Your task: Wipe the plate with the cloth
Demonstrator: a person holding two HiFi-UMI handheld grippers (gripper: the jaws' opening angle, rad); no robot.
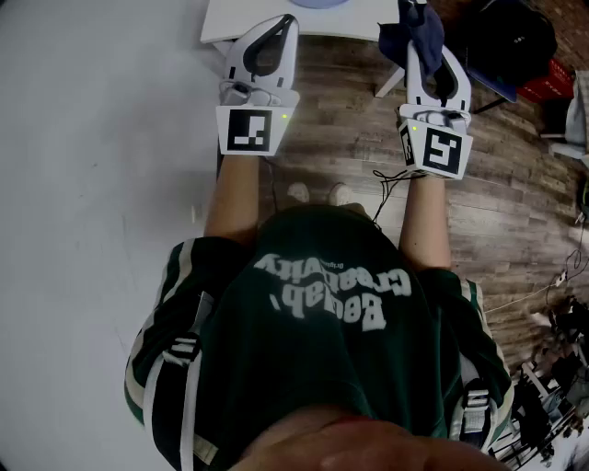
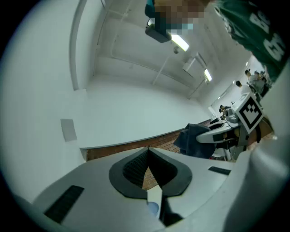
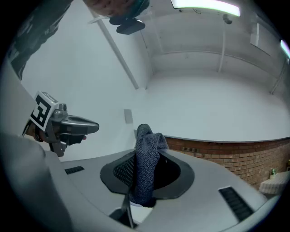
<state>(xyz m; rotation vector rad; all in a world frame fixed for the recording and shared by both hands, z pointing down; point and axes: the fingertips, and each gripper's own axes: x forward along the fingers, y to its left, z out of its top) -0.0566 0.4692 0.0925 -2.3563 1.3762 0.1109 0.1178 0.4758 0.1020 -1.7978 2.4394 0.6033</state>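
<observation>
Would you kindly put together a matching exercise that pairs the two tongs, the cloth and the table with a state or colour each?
Things:
1. left tongs
2. right tongs
3. cloth
4. table

States or colours:
A. white
B. dark blue
C. shut, with nothing between
D. shut on fabric

Pairs: 1-C, 2-D, 3-B, 4-A

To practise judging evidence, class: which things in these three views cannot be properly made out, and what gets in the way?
Plate: head view, nearly all cut off by the top edge.
Table: head view, only its near edge is in frame.
Cloth: right gripper view, lower end hidden inside the right tool.
Floor clutter: head view, bottom right, too dark and small.
</observation>
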